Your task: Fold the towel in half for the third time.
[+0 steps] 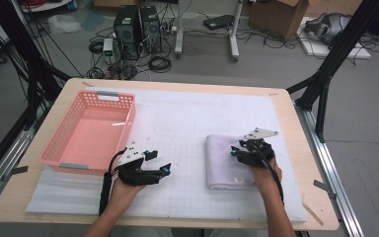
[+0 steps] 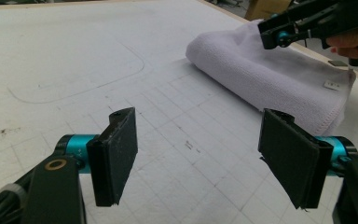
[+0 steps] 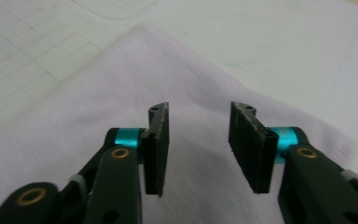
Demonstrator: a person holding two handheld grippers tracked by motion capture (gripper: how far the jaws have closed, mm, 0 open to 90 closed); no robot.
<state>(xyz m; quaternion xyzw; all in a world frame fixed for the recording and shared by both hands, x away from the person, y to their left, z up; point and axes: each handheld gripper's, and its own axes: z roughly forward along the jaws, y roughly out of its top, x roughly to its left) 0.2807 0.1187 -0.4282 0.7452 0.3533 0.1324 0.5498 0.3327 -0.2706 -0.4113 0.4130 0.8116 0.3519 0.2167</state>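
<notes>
My right hand-held gripper [image 3: 198, 149] hovers over folded white towel [image 3: 98, 121], jaws part-spread, pinching nothing. Left hand-held gripper [image 2: 205, 158] spread wide over bench [image 2: 74, 56]. Lower squarely, pinch fold edge.

The room was evenly, brightly lit; shadows stayed soft, and the close towel [image 3: 121, 93] looked blurred.

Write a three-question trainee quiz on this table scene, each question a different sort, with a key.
1. True or false: the right gripper is above the folded white towel.
2. Which stands at the table's left side: A) pink basket B) cardboard box C) metal tray?
3. Fill in: the left gripper has its jaws ____ over the white mat, holding nothing.

Key: 1 true; 2 A; 3 open.
</notes>
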